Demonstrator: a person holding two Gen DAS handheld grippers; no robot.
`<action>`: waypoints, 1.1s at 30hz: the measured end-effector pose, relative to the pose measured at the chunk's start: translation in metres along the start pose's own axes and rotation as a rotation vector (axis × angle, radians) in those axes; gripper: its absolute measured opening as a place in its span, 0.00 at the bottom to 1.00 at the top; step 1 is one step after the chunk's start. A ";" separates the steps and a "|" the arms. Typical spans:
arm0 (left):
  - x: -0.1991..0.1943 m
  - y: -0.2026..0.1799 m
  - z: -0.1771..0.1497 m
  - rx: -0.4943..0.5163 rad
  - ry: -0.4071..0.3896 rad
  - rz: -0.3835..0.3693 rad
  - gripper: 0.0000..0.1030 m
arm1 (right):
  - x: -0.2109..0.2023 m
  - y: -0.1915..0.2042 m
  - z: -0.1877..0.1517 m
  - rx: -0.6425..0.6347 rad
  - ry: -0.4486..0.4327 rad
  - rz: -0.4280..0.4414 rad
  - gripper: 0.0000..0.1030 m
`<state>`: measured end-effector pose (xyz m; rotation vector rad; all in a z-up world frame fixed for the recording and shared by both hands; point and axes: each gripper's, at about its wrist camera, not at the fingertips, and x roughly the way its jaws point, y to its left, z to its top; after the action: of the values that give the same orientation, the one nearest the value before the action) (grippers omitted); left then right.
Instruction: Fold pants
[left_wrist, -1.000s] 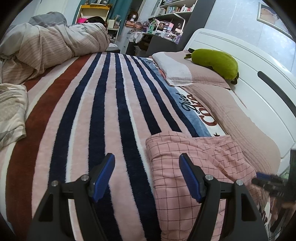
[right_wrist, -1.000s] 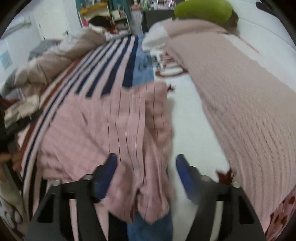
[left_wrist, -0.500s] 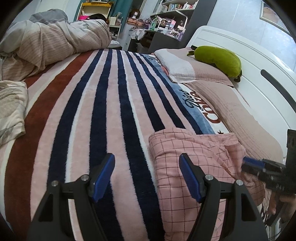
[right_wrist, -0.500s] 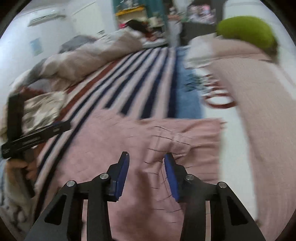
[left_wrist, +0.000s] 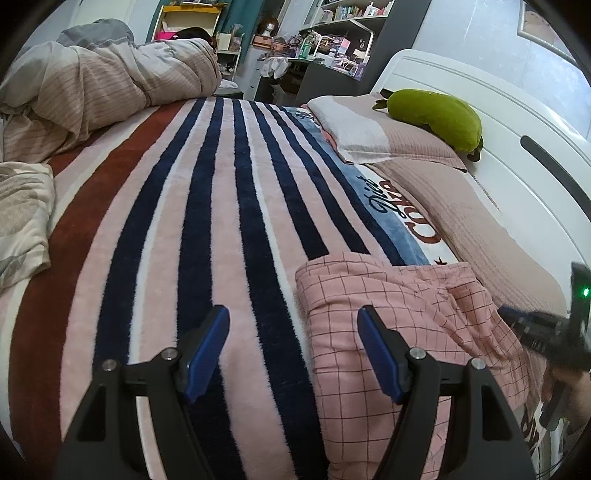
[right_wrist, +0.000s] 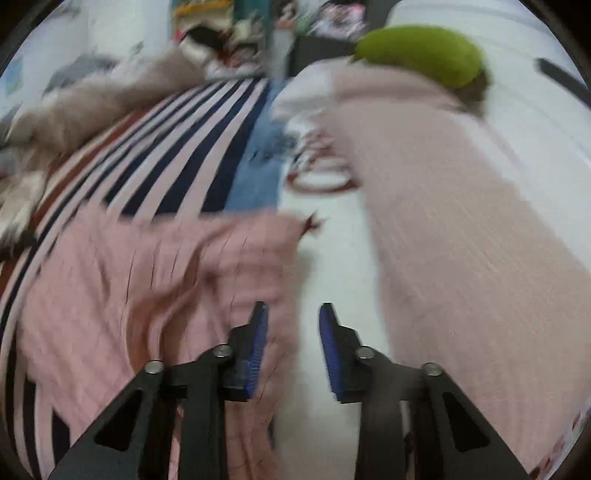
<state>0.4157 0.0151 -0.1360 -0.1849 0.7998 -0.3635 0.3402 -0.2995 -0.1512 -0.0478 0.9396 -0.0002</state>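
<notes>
Left tool (left_wrist: 293, 345) gapes empty; right tool (right_wrist: 293, 332) closing at pants (right_wrist: 147, 280) edge, ungripped.

A: The left wrist view is sharp and evenly lit, dimmish indoor light, no hard shadows; the fuzzy navy-and-pink striped blanket (left_wrist: 207, 221) reads crisply.

B: And the right wrist view?

A: Smeared by motion blur throughout; the green plush cushion (right_wrist: 421, 55) at one o'clock is soft-edged. Both bend strongly toward dark circular corners.
</notes>
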 end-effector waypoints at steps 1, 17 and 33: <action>0.000 0.000 0.000 -0.001 0.000 0.001 0.66 | 0.002 0.005 -0.003 -0.019 0.011 0.017 0.15; 0.003 0.002 0.000 -0.006 0.007 0.003 0.66 | -0.016 0.082 -0.012 -0.162 0.008 0.296 0.45; 0.003 0.003 -0.001 -0.005 0.013 0.006 0.66 | 0.008 0.074 0.012 -0.165 0.090 0.423 0.76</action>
<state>0.4179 0.0166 -0.1392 -0.1853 0.8137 -0.3572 0.3533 -0.2256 -0.1538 -0.0007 1.0234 0.4703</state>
